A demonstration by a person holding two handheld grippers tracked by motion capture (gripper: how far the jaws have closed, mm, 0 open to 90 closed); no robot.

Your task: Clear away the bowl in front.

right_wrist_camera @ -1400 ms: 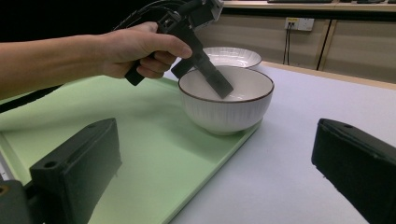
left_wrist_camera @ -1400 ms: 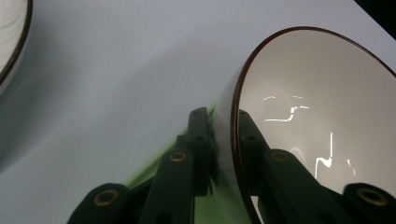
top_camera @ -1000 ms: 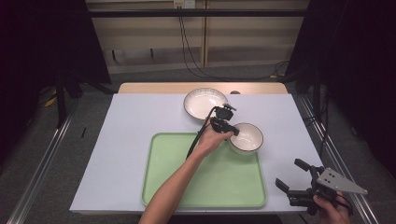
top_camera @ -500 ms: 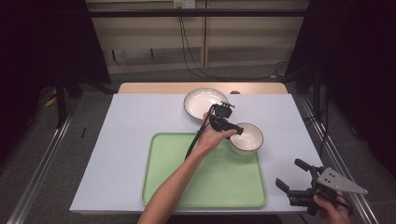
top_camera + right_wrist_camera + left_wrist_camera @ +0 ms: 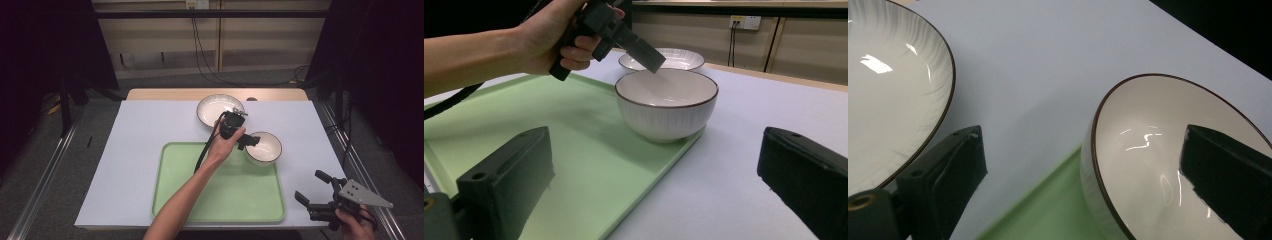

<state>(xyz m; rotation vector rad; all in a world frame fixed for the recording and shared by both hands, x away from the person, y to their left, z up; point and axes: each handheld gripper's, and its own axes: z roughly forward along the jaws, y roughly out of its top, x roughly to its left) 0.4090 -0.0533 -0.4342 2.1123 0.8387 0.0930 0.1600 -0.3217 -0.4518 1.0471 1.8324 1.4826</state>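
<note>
Fingers of our left gripper (image 5: pixel 245 137) had just been opening and stood spread wide at the near rim of the white bowl (image 5: pixel 264 147), gripping nothing; one finger hung over the bowl's hollow, the other outside its wall, on the side of a ribbed plate (image 5: pixel 218 110). We saw the bowl resting on the far right corner of a green tray (image 5: pixel 220 200), partly overhanging onto the pale surface (image 5: pixel 140 145). Well apart, our right gripper (image 5: pixel 316 192) held its fingers open and empty, aimed at the bowl.
</note>
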